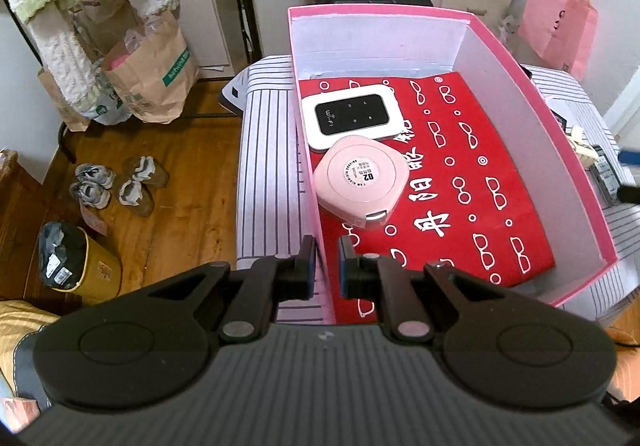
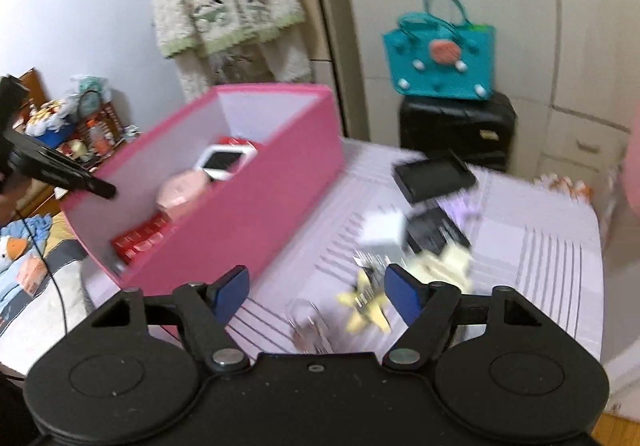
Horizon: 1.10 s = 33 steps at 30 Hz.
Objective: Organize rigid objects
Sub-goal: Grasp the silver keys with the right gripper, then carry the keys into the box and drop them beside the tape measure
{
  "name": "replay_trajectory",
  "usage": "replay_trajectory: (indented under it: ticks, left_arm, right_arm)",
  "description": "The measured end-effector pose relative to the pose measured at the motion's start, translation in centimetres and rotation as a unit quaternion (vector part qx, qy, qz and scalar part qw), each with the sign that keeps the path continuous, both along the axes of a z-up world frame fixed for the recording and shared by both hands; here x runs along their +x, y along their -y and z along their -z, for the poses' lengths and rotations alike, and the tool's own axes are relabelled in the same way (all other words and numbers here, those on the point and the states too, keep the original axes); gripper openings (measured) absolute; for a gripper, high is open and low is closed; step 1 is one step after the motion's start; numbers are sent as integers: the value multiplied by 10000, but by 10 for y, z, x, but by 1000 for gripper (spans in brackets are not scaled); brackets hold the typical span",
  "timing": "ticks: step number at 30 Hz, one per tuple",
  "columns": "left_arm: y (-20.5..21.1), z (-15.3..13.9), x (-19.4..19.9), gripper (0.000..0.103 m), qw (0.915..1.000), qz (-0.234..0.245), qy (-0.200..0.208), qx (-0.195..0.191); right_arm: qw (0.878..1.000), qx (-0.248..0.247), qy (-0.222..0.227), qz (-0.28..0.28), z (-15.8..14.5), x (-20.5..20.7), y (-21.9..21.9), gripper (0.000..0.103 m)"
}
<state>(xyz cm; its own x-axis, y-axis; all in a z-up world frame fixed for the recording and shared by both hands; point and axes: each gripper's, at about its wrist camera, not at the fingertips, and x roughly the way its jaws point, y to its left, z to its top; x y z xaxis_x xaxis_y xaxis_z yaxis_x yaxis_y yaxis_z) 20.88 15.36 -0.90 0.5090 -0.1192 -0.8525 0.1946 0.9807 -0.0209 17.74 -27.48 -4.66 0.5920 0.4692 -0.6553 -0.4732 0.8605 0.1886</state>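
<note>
Striped cloth covers the surface under your pink box, which sits toward its left edge. Inside, on a red sheet, a white Wi-Fi device touches a pink rounded case — both against the box's left wall. Your left tool is clamped on that wall's rim; your right tool stands apart over blurred small items — holding nothing.

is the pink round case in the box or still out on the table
In. The pink round case lies on the red sheet inside the pink box, touching the white wifi device.
</note>
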Motion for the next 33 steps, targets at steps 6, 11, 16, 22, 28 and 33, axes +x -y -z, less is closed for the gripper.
replay_trajectory:
  ticks: [6, 11, 16, 22, 28, 33]
  left_arm:
    - [0, -1, -1, 11, 9999, -163, 12, -36]
    - [1, 2, 0, 11, 9997, -234, -20, -14]
    - [1, 4, 1, 11, 9997, -249, -44, -8]
    - [1, 5, 1, 11, 9997, -219, -52, 8]
    - [1, 8, -1, 11, 9998, -173, -44, 35]
    - [2, 11, -1, 11, 9999, -150, -54, 19]
  right_arm:
    - [9995, 209, -219, 20, 39, -12, 12, 64]
    - [9984, 169, -261, -475, 51, -15, -6, 62]
    - [9972, -355, -171, -634, 61, -3, -25, 61]
    - [9928, -887, -63, -798, 62, -2, -43, 25]
    - [9940, -844, 165, -677, 49, -4, -45, 24]
    - [9942, -805, 338, -620, 32, -4, -43, 24]
